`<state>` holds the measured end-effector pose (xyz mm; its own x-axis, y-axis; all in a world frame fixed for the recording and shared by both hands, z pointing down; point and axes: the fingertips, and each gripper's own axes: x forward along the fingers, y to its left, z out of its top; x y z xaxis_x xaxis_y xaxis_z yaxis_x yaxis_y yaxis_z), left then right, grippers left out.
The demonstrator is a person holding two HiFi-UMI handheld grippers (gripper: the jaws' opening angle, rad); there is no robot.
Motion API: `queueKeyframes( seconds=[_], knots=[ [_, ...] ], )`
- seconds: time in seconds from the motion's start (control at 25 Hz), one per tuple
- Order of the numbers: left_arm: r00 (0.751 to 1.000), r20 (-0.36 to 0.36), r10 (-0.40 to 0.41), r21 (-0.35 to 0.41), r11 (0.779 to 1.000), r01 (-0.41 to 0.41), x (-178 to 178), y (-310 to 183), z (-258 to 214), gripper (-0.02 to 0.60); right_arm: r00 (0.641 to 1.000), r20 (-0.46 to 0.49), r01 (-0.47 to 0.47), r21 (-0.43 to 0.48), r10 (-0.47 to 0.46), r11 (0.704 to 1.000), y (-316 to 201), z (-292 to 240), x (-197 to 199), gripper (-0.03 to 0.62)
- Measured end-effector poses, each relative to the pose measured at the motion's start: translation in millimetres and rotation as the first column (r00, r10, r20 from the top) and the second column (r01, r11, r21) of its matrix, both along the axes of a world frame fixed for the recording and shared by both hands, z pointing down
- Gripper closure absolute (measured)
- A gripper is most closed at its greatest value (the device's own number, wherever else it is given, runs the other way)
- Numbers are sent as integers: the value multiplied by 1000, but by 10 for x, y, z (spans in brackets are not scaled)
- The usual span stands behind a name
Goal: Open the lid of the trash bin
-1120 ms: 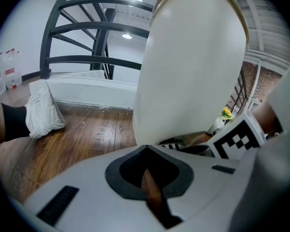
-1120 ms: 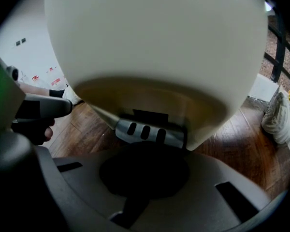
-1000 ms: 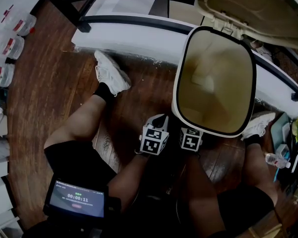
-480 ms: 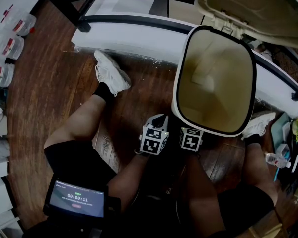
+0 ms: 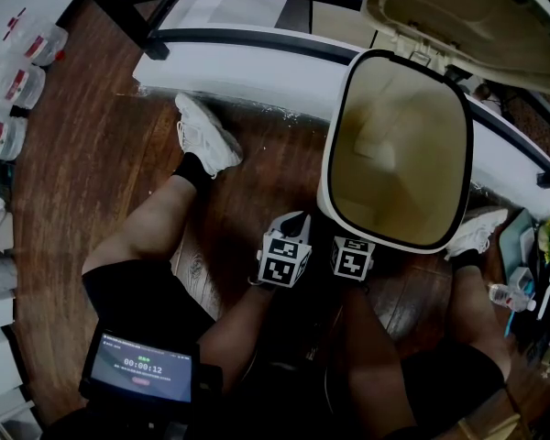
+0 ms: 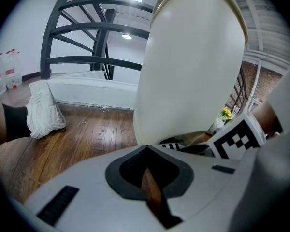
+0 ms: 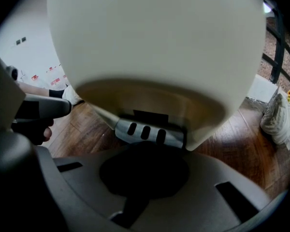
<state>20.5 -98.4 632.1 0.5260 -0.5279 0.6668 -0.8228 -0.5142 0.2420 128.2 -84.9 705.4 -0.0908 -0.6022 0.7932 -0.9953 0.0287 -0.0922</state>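
Looking steeply down onto a dark wooden floor, with bare knees and white shoes to either side.

Cream trash bin at centre right of the head view, its mouth wide open. Lid swung up and back into the upper right corner.

Left claw at lower centre, just beside the bin's near wall. Closed down to a thin slit in its own view, gripping nothing, with the bin's pale side looming ahead.

Right claw just to its right, tucked under the bin's near rim. Closed and empty in its own view. Tips against a grey metal pedal with three slots, at the foot of the bin.

Judged from this: opening already achieved, with the step in hand apparently a press on the pedal to hold the lid up.

Next move: either steady downward pressure on the pedal, or a slow, controlled lift off it, to avoid the lid dropping hard. No need for the left claw in either.
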Motion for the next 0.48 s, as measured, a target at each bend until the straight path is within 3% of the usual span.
queueKeyframes(
  seconds=[0.48],
  knots=[
    [1000, 0, 3, 3, 1000, -3, 3, 6, 3, 583, 1000, 0, -5, 9, 5, 1000, -3, -30, 4, 589]
  ],
)
